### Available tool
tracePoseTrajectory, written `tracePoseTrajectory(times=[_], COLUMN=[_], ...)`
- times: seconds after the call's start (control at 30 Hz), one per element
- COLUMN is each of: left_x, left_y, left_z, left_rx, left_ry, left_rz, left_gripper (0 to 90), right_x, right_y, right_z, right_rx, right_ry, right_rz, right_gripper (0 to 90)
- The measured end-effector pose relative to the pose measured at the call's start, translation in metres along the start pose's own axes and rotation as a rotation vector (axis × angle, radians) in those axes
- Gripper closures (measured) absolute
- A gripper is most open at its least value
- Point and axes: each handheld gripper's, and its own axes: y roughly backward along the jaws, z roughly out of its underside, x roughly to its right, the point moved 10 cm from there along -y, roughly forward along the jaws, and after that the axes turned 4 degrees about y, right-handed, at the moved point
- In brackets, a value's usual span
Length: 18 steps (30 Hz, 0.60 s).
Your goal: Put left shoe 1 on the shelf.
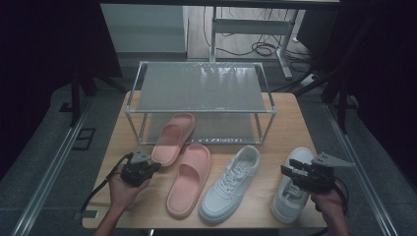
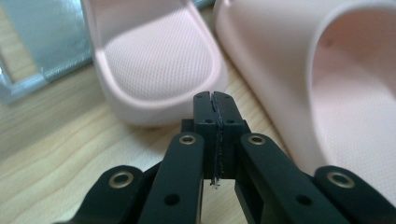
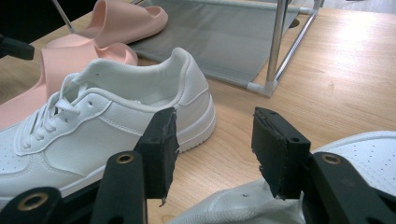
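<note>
sneakers and slippers lie in a row on my wooden table [image 1: 295, 113]. nearest to me, my right gripper [image 1: 291, 173] hangs over the white sneaker on the right [image 1: 290, 196], near its back end. its jaws are spread wide with nothing between them, and in the right gripper view that sneaker's white top sits just under them. a little to the left lies the other white sneaker [image 1: 230, 183], toe toward me, apart from the first one. next to it is the near pink slipper [image 1: 189, 179], just beside that sneaker. my left gripper [image 1: 147, 168] is at the left side, with its jaws pressed together and holding nothing. in the left gripper view the tips are just in front of the round end of the far pink slipper [image 1: 173, 137]. that slipper's other end reaches under the shoe rack [image 1: 201, 88]. the rack stands at the far side of the table, and its top shelf has nothing on it.
</note>
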Motion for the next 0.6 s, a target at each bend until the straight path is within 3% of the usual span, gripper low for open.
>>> tracePoseTrajectory(times=[0.27,0.6], left_x=[-0.001,-0.002], left_y=[-0.006,-0.020], left_z=[0.009,0.002], left_rx=[-0.021,-0.041], left_ry=[-0.003,-0.013], left_rz=[-0.004,-0.007], left_gripper=[89.5,89.6], right_x=[-0.001,0.000], right_y=[-0.001,0.000], right_z=[0.001,0.000], right_rx=[-0.007,-0.003], right_ry=[0.004,-0.001], right_rz=[-0.003,-0.001], right_gripper=[50.5,50.5])
